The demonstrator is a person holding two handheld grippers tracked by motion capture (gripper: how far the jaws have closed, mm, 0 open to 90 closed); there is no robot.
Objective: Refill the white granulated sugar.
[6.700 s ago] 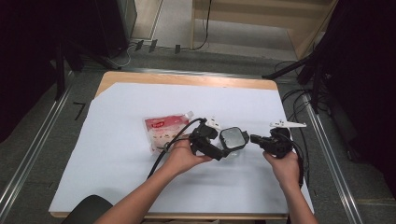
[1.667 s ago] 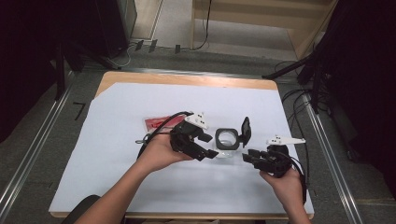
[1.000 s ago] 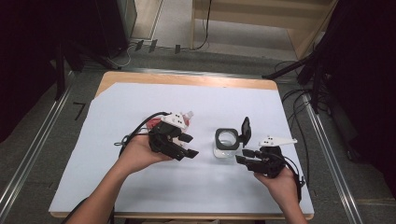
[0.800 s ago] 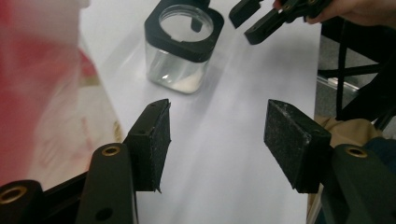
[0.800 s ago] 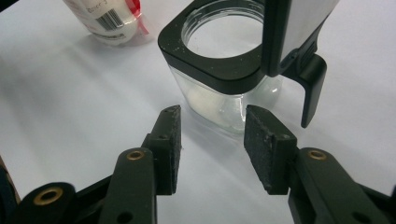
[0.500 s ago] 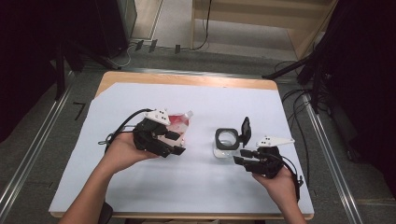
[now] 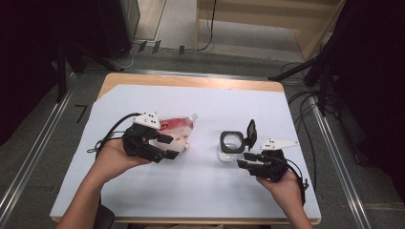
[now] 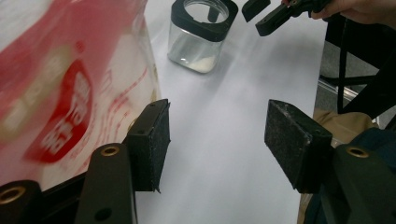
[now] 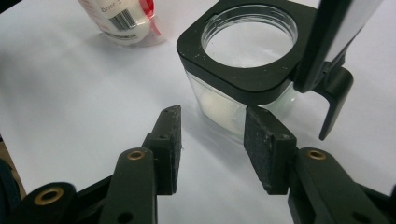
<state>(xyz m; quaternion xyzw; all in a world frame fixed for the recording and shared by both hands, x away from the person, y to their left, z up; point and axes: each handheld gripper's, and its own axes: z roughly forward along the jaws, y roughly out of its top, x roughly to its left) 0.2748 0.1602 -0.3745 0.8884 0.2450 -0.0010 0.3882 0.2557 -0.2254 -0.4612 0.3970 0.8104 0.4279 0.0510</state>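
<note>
1. Your left gripper (image 7: pixel 168 147) has its jaws spread wide and grips nothing. The red-and-clear plastic pouch with red print (image 8: pixel 65 93) lies just beside one pad (image 8: pixel 152 140), outside the gap. Close now and you will likely pinch air, or nip only the film's edge, which could slide out or tear when you lift.

2. The pouch looks soft and crinkly, so a grip near one corner may let the rest sag and swing. Take it with the film well between the pads.

3. Your right gripper (image 9: pixel 212 149) is also parted and empty, its tips just short of the small square clear jar with a black collar (image 9: pixel 243 70). The gap looks narrower than the jar's body, so pushing forward as you are would shove the jar along the white sheet covering the table (image 7: pixel 200 191) instead of grasping it.

4. The jar's hinged black flip lid (image 7: pixel 250 132) stands upright, leaving the mouth open. It rises close to your right-hand jaw in the right gripper view, so a sideways knock could snap it shut or tip the jar, spilling the little white content at the bottom.

5. The pouch and jar sit well apart on the sheet, so carrying the pouch across gives it room to swing into the lid.
</note>
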